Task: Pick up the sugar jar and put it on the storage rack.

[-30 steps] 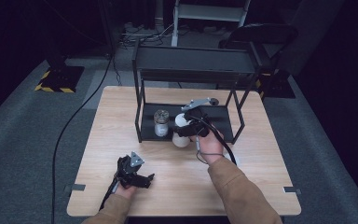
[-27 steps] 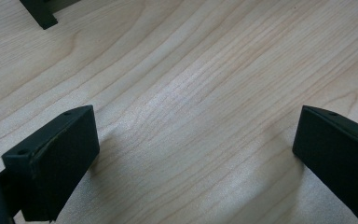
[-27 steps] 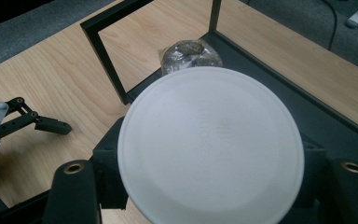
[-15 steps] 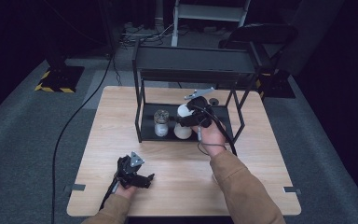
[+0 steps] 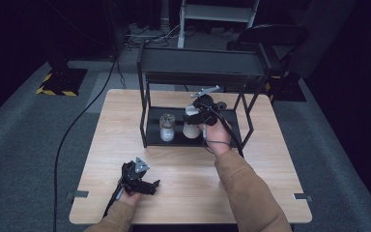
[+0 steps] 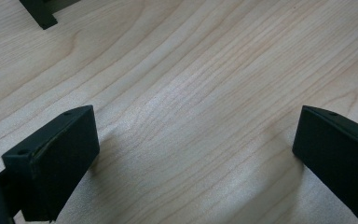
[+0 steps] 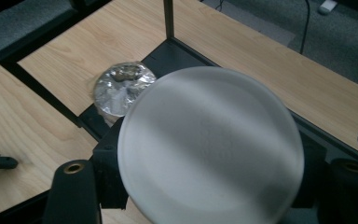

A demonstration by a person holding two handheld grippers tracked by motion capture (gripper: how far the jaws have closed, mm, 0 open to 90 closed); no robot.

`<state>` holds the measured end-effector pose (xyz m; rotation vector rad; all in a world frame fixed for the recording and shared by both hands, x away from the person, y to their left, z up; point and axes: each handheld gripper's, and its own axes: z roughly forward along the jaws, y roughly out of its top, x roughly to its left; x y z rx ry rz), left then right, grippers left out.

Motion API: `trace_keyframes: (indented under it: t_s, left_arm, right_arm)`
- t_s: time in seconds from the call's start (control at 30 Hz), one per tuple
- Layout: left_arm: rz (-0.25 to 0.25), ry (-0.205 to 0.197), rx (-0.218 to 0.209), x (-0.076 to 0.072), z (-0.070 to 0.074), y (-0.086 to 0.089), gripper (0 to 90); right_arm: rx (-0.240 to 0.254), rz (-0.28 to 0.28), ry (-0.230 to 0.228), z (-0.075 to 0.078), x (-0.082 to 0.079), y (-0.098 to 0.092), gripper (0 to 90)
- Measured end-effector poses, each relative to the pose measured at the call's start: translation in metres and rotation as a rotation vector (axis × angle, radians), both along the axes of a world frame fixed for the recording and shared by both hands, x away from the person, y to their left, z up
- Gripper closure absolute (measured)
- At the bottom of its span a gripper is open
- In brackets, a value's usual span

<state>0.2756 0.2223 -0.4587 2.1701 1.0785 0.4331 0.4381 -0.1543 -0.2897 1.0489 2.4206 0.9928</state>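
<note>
My right gripper point(image 5: 193, 119) is shut on a pale container with a round white lid point(image 7: 209, 144), gripping it from the sides just below the lid. It holds the white container point(image 5: 191, 127) inside the black rack point(image 5: 203, 63), over the lower shelf point(image 5: 155, 138). On that shelf, just to the left of the container, stands a glass jar with a crinkled silver lid point(image 5: 166, 126) point(image 7: 121, 87). Near the table's front edge lies my left gripper point(image 5: 150, 186), with its jaws point(image 6: 196, 154) wide open and only bare wood between them.
The rack's thin black posts point(image 5: 145, 116) and its upper shelf frame the opening around the right hand. The wooden table point(image 5: 111, 125) has free room left of the rack. One rack foot point(image 6: 42, 14) shows far off in the left gripper view. A cable point(image 5: 77, 130) trails off the table's left.
My right gripper has carried the white container away from the person, from the rack's front edge in over the lower shelf beside the jar. The left gripper has not moved.
</note>
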Motion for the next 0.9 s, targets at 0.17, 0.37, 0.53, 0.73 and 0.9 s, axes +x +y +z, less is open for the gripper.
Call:
trace_keyframes:
  t_s: [0.17, 0.37, 0.53, 0.73, 0.9]
  left_arm:
    - [-0.002, 0.000, 0.001, 0.000, 0.000, 0.000, 0.0]
    - [-0.002, 0.001, 0.001, 0.000, 0.000, 0.000, 0.0]
    - [-0.002, 0.000, 0.000, 0.000, 0.000, 0.000, 0.0]
    - [-0.002, 0.000, 0.000, 0.000, 0.000, 0.000, 0.0]
    - [-0.002, 0.000, 0.001, 0.000, 0.000, 0.000, 0.0]
  right_arm:
    - [-0.003, -0.019, 0.022, -0.009, 0.010, 0.004, 33.4]
    - [-0.007, -0.030, 0.053, -0.019, 0.020, 0.007, 33.3]
    - [-0.021, -0.033, 0.061, -0.027, 0.023, 0.008, 33.3]
    - [-0.038, -0.045, 0.069, -0.032, 0.027, 0.010, 33.3]
    - [-0.035, -0.058, 0.079, -0.036, 0.029, 0.009, 33.3]
